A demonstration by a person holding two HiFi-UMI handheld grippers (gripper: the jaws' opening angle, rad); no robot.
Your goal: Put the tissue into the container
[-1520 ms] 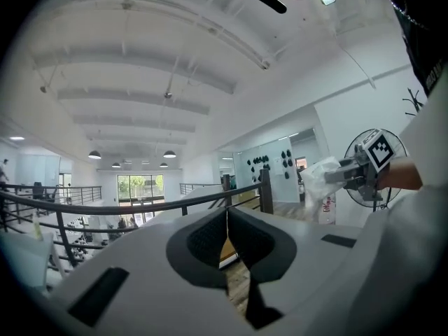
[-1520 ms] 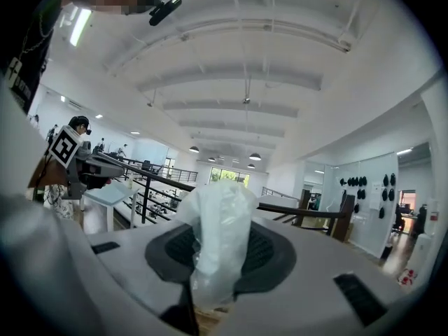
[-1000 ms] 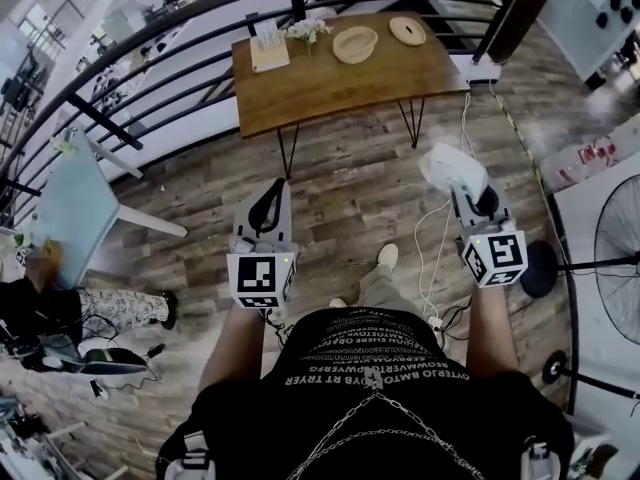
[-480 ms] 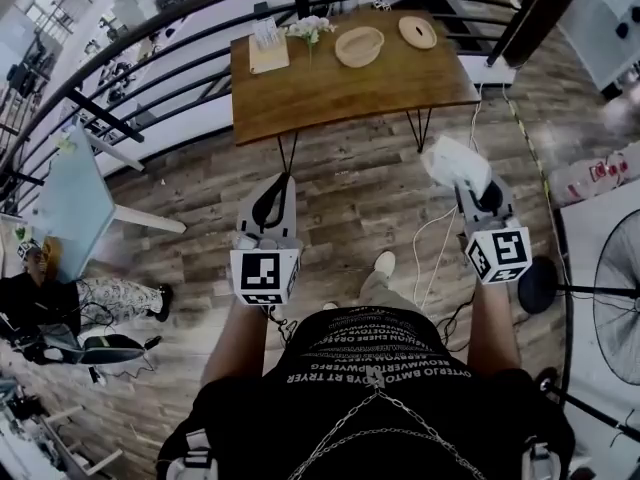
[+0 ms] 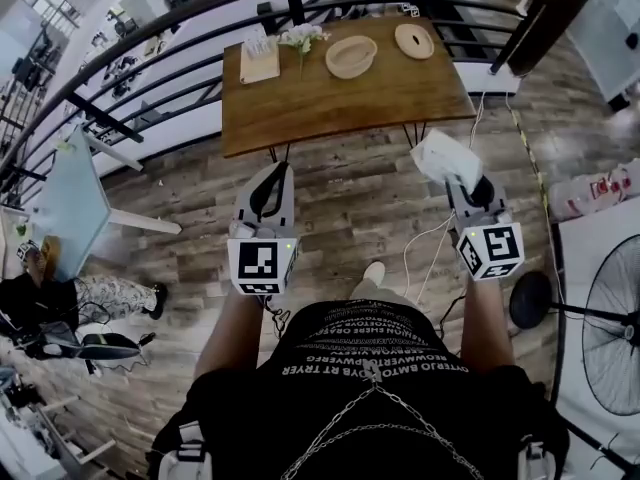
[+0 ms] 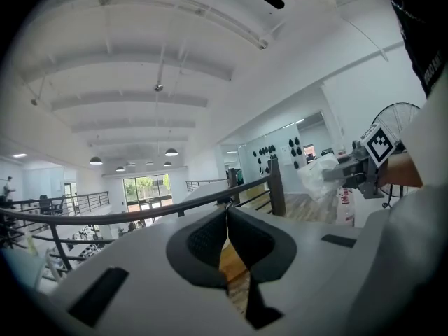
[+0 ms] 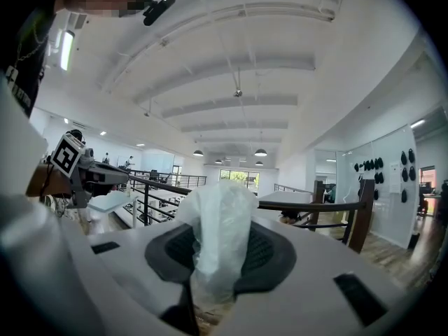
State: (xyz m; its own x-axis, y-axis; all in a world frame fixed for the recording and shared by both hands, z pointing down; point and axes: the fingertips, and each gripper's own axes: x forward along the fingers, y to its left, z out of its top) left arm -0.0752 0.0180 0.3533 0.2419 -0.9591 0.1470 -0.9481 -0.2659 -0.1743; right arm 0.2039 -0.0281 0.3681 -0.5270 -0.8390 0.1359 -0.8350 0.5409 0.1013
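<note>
Crumpled white tissue (image 5: 438, 158) puffs from the right gripper (image 5: 458, 180), pinched between its dark, textured jaws. Left gripper (image 5: 272, 176) holds nothing, its jaws pressed together. Farther ahead, a rectangular wooden table (image 5: 340, 103) carries a round, shallow container (image 5: 351, 56).

The left gripper (image 5: 273, 176) and the right gripper (image 5: 458, 180) have been carried forward toward the wooden table (image 5: 330, 103). The left gripper is now positioned just short of the near edge. The tissue (image 5: 438, 156) is positioned near the near right corner.
</note>
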